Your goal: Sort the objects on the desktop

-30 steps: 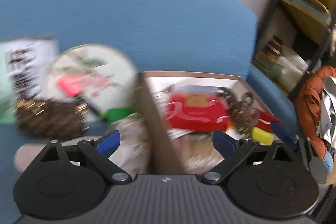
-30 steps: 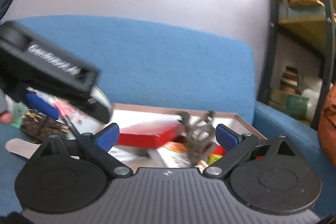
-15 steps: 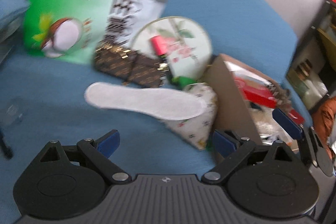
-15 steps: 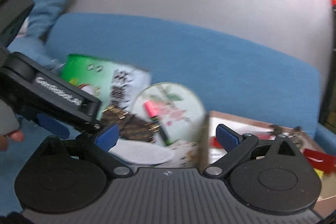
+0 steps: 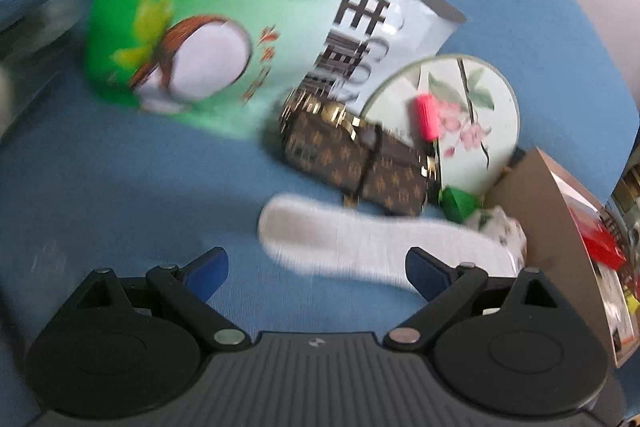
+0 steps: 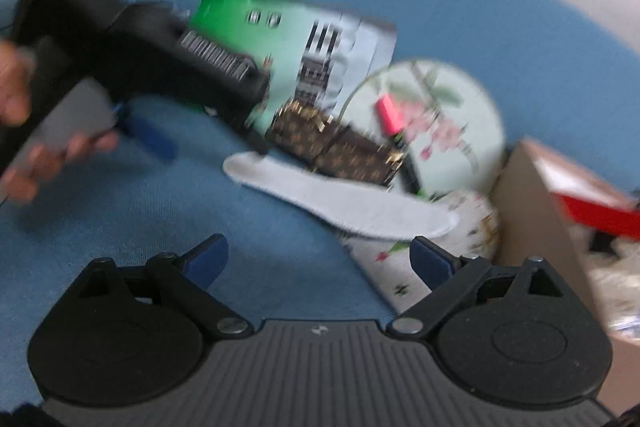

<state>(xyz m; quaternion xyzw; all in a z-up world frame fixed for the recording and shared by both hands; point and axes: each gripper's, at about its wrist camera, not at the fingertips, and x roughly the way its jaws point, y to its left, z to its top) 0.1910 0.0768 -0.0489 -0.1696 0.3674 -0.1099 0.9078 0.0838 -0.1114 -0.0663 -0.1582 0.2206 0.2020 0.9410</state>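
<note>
From the left wrist camera, the left gripper [image 5: 316, 269] hangs low over the blue sofa seat [image 5: 120, 187]. Its two blue fingers are wide apart and hold nothing. Just in front of them lies a white shoe insole [image 5: 372, 247], flat on the seat, with its right end near the right finger. Behind the insole sits a brown patterned wallet [image 5: 356, 163]. Behind that is a big green snack bag [image 5: 224, 27] with a coconut on it. To the right is a round fan [image 5: 468, 115] with pink flowers painted on it, and a pink marker [image 5: 426, 115] lies on top. A small green thing [image 5: 460, 203] and a flowered cloth pouch [image 5: 500, 227] sit between the fan and a cardboard box [image 5: 552, 219] at the right edge. A red pack [image 5: 600, 243] shows inside the box. This view is blurry.

From the right wrist camera, the right gripper [image 6: 320, 261] also hangs over the seat with its fingers wide apart and nothing in them. The insole [image 6: 340, 195] lies ahead of it, touching the flowered pouch [image 6: 420, 251]. At the upper left, a hand [image 6: 24, 131] holds the black handle of the left gripper [image 6: 152, 139], which points down and to the right toward the wallet [image 6: 336, 147]. The box [image 6: 536, 219] stands at the right with the red pack [image 6: 600, 211] inside.
</note>
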